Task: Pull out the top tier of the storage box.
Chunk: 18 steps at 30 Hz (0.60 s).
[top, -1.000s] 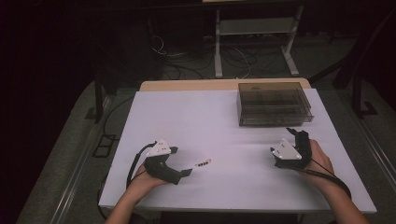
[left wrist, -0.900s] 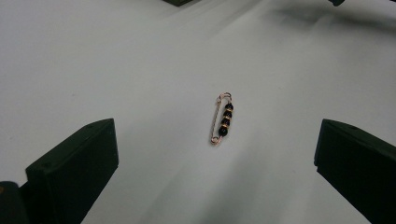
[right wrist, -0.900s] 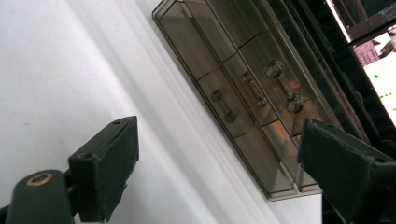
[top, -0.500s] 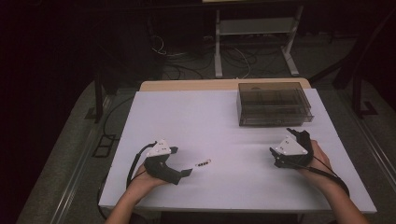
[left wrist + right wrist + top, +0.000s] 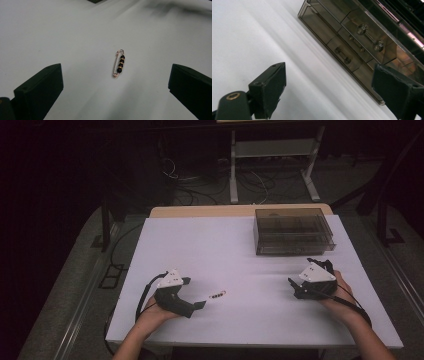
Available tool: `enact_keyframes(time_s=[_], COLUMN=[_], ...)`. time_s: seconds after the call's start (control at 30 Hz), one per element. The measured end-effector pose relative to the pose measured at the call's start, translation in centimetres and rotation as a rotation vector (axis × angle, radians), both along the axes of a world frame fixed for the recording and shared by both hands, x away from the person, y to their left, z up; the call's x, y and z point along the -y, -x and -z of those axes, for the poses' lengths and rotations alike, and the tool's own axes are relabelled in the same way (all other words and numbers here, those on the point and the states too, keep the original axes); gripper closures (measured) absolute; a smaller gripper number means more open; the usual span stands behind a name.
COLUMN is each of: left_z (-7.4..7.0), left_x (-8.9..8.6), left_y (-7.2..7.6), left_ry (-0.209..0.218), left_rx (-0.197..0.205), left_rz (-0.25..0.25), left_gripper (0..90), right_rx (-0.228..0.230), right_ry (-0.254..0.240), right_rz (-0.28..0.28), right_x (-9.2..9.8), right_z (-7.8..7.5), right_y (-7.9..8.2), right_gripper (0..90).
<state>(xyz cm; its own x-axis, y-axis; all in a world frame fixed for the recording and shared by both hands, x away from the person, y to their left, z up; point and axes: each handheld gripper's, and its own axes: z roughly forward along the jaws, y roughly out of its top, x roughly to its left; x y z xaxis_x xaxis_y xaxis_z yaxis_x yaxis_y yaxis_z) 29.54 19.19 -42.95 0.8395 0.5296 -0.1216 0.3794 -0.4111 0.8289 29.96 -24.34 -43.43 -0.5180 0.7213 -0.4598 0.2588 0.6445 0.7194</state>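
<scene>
White covers the surface [image 5: 240,245], where a small beaded safety pin [image 5: 118,64] lies flat: copper-toned wire strung with four black beads. It sits apart, just ahead of the left hand-held gripper [image 5: 196,293], jaws wide open. The right hand-held gripper [image 5: 306,277] gapes empty.

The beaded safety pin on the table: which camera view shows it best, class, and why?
The left gripper view: the beaded safety pin lies close, its black beads and clasp distinct. The high view shows it as a small speck.
</scene>
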Motion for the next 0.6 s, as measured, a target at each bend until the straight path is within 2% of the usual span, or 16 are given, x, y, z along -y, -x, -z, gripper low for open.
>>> enact_keyframes(time_s=[0.2,0.23,0.27,0.3,0.33,0.4,0.5,0.53,0.57,0.6], left_z=[0.0,0.0,0.0,0.0,0.0,0.0,0.0,0.0,0.0,0.0], left_x=[0.0,0.0,0.0,0.0,0.0,0.0,0.0,0.0,0.0,0.0], left_y=[0.0,0.0,0.0,0.0,0.0,0.0,0.0,0.0,0.0,0.0], left_ry=[0.001,0.001,0.001,0.002,0.002,0.003,0.003,0.003,0.003,0.004], left_rx=[0.001,0.001,0.001,0.001,0.001,0.002,0.001,0.0,0.0,-0.001], left_rz=[0.0,0.0,0.0,0.001,0.001,0.0,0.0,0.0,0.0,0.0], left_gripper=[0.0,0.0,0.0,0.0,0.0,0.0,0.0,0.0,0.0,0.0], right_rx=[-0.037,-0.037,-0.044,-0.06,-0.06,-0.085,-0.102,-0.118,-0.118,-0.133], right_ry=[-0.075,-0.075,-0.09,-0.127,-0.127,-0.167,-0.194,-0.226,-0.226,-0.258], right_rz=[0.008,0.008,0.006,0.01,0.01,0.012,0.015,0.018,0.018,0.021], right_x=[0.4,0.4,0.5,0.7,0.7,1.0,1.3,1.5,1.5,1.7], right_z=[-0.1,-0.1,-0.2,-0.2,-0.2,-0.3,-0.3,-0.4,-0.4,-0.4], right_y=[-0.2,-0.2,-0.2,-0.3,-0.3,-0.6,-0.7,-0.8,-0.8,-0.9], right_gripper=[12.2,12.2,12.2,12.2,12.2,12.2,12.2,12.2,12.2,12.2])
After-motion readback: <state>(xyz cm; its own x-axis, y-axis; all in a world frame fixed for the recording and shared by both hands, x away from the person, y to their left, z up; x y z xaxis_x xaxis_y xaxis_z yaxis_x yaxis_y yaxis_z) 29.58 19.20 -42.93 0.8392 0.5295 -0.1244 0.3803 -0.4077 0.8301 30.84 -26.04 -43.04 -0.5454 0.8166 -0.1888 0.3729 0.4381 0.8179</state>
